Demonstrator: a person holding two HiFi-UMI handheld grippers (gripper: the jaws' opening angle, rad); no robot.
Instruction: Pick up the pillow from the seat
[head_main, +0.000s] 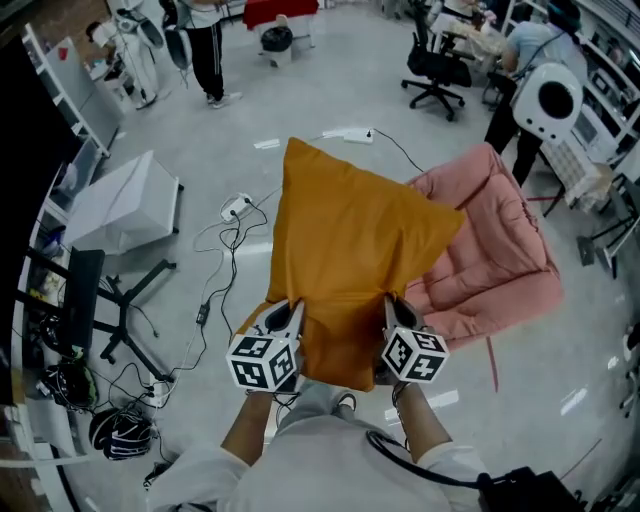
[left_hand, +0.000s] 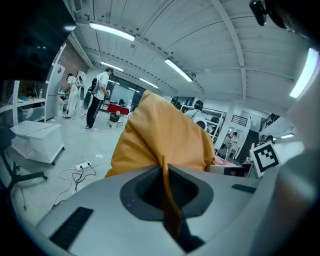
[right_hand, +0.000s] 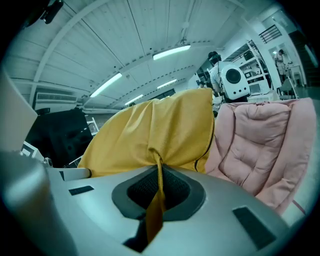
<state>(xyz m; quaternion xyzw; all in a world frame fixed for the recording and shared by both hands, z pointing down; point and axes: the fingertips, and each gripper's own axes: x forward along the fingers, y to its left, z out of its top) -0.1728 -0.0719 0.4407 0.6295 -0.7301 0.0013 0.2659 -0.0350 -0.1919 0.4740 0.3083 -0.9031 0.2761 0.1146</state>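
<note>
A mustard-orange pillow (head_main: 345, 265) hangs in the air in front of me, clear of the pink padded seat (head_main: 495, 265) to its right. My left gripper (head_main: 290, 318) is shut on the pillow's near left edge, and my right gripper (head_main: 392, 312) is shut on its near right edge. In the left gripper view a fold of the pillow (left_hand: 160, 137) is pinched between the jaws (left_hand: 165, 172). The right gripper view shows the same pinch on the pillow (right_hand: 155, 130) at the jaws (right_hand: 159, 167), with the seat (right_hand: 265, 145) behind it.
Cables and a power strip (head_main: 235, 207) lie on the grey floor to the left. A white box (head_main: 125, 205) and a black stand (head_main: 100, 300) are further left. A black office chair (head_main: 437, 70) and people stand at the far side.
</note>
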